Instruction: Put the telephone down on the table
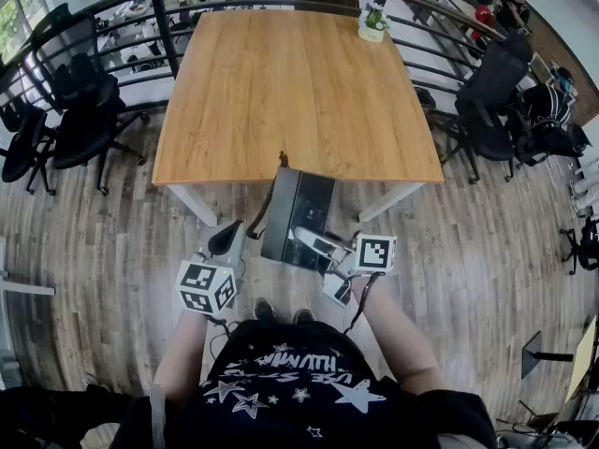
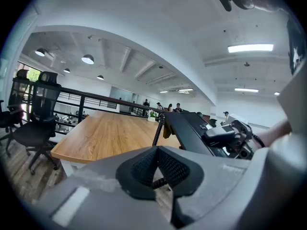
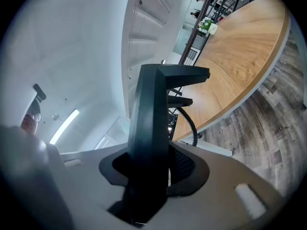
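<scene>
The right gripper (image 3: 148,169) is clamped on the telephone (image 3: 153,109), its jaws partway apart with the dark body wedged between the pads. The grip is at the telephone's near end, and the right gripper view sees the slab edge-on. From there the long axis runs away from the person toward the table (image 1: 281,82). In the head view the telephone (image 1: 299,211) hangs in the air over the wooden floor (image 1: 468,251), broad face up. Its far end reaches about the middle of the table's near edge. A coiled cord (image 1: 265,209) drops from that far end toward the left gripper (image 1: 227,239).

The left gripper (image 2: 156,164) has its jaws closed tip to tip. A bit of cord (image 2: 157,133) shows behind them; I cannot tell if it is pinched. A small potted plant (image 1: 372,24) stands near the table's far right corner. Black office chairs (image 1: 84,110) stand off its left edge.
</scene>
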Demonstrator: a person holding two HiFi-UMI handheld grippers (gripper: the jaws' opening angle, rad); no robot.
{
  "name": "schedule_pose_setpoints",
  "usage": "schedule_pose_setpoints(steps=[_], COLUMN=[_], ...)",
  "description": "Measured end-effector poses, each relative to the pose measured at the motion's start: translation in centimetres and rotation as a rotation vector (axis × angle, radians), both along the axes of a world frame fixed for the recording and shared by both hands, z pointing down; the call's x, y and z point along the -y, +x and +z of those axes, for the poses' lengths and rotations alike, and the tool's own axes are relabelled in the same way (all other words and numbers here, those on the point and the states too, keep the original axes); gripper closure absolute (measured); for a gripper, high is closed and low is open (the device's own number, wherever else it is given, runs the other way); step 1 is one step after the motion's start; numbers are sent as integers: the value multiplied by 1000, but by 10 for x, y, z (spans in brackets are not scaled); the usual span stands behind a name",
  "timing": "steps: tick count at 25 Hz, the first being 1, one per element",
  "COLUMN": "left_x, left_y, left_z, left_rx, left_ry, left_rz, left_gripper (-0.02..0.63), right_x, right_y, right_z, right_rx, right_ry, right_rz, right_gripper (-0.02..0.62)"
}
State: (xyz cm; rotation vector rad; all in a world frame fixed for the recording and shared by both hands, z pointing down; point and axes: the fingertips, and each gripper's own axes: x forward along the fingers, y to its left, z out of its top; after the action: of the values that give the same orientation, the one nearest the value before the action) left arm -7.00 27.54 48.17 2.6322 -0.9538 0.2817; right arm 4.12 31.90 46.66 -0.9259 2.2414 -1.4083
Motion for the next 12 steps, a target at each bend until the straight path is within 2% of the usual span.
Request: schedule_pose_setpoints(steps=[12], left_x=[-25], left_y=[7], left_z=[1], left_rx=[12], left_ry=[-4], left_rz=[-13], left_gripper=[603], right_x=[-18], right_y=[4], right_z=[-2], right_rx=[-9], right_ry=[1], right_rz=[-15], right_gripper=[436])
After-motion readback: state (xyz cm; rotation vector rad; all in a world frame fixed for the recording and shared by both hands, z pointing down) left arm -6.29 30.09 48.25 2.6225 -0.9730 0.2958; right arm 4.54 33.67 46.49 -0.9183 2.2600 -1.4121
